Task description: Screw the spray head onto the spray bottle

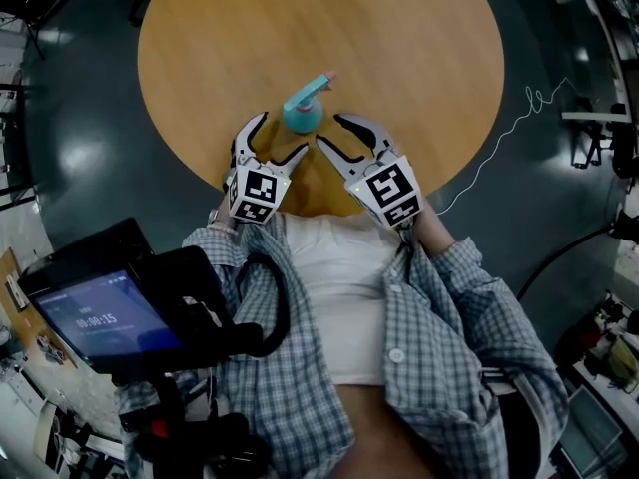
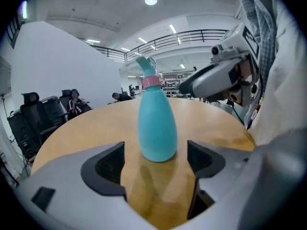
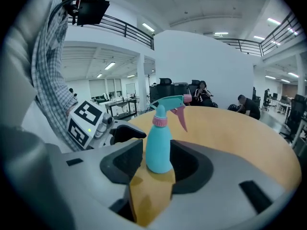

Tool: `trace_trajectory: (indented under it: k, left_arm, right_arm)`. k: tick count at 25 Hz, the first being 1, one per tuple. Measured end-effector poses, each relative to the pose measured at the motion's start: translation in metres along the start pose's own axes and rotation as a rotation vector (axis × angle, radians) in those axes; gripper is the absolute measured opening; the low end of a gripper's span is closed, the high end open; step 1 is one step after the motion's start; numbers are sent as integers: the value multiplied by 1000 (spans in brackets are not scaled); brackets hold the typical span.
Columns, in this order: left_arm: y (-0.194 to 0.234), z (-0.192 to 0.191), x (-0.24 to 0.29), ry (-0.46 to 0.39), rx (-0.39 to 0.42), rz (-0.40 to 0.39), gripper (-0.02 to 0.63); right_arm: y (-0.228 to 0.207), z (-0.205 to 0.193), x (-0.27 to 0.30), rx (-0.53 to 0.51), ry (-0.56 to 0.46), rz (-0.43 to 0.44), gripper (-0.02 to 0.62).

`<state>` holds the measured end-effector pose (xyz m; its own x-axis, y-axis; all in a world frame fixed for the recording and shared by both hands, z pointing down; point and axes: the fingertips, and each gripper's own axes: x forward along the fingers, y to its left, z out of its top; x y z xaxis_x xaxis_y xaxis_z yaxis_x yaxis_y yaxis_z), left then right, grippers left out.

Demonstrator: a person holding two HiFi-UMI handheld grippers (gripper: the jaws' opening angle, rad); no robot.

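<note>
Left gripper (image 1: 281, 134) and right gripper (image 1: 329, 129) are held wide, nothing gripped: spray head (image 3: 169, 104) looks screwed onto spray bottle (image 2: 156, 123) just ahead.

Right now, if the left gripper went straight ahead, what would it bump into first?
Most likely the bottle: it stands on the table ahead of the left gripper, in line with its open jaws. How near is hard to judge.
</note>
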<state>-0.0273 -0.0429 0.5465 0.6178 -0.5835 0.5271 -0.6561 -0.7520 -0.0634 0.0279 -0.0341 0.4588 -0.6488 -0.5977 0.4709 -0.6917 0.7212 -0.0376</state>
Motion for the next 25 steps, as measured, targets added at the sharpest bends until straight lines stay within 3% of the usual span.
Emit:
trace_trajectory:
  k: [2, 6, 11, 25]
  left_arm:
    - [7, 0, -7, -5, -23, 29, 312]
    - [20, -1, -19, -1, -30, 102, 5]
    - [17, 2, -29, 2, -38, 94, 5]
    - [18, -13, -31, 27, -89, 116, 5]
  right_arm:
    - [-1, -10, 1, 13, 23, -4, 160]
    - [-5, -26, 3, 19, 58, -36, 18]
    - [-2, -47, 2, 12, 110, -14, -3]
    - [-11, -63, 2, 73, 128, -20, -5]
